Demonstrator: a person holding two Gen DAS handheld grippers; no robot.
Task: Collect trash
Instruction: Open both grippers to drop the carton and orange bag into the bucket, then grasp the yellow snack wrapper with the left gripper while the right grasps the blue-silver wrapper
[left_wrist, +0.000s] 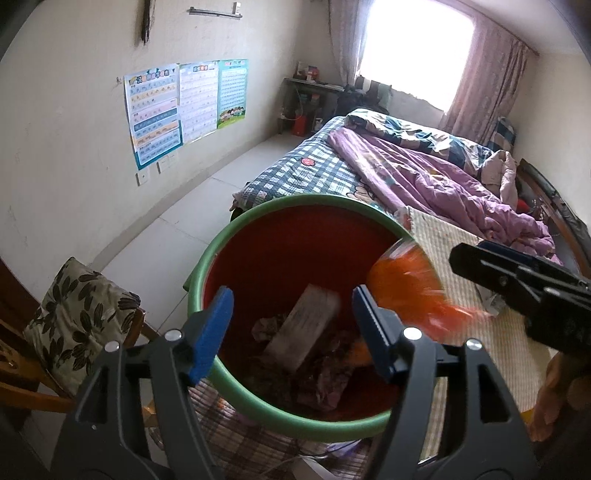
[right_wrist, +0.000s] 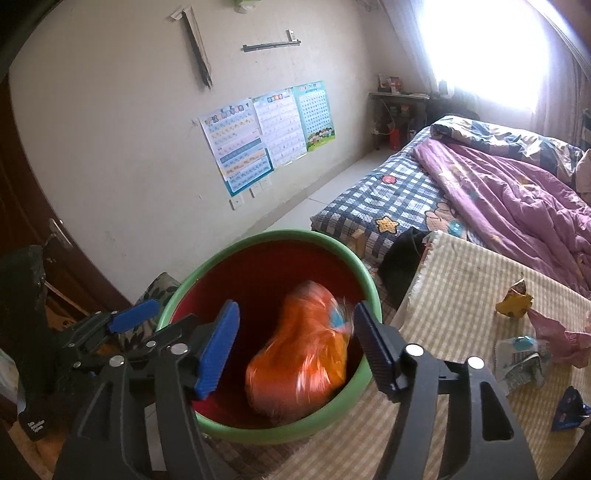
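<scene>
A red bin with a green rim (left_wrist: 207, 266) (right_wrist: 364, 275) stands at the edge of a bed mat. An orange plastic bag (left_wrist: 410, 288) (right_wrist: 303, 354), motion-blurred, is in the air over the bin's mouth, free of both grippers. My left gripper (left_wrist: 291, 332) is open, jaws wide, above the bin's near rim. My right gripper (right_wrist: 295, 343) is open above the bin, the bag seen between its fingers; it also shows in the left wrist view (left_wrist: 517, 280). Inside the bin lie a pale box (left_wrist: 303, 328) and crumpled wrappers (left_wrist: 325, 384).
Loose wrappers lie on the striped mat (right_wrist: 461, 288): a yellow one (right_wrist: 513, 301), a pink one (right_wrist: 554, 332), a white one (right_wrist: 521, 358), a blue one (right_wrist: 569, 408). A cushioned wooden chair (left_wrist: 74, 314) stands left of the bin. Purple quilt (left_wrist: 443, 177) covers the bed.
</scene>
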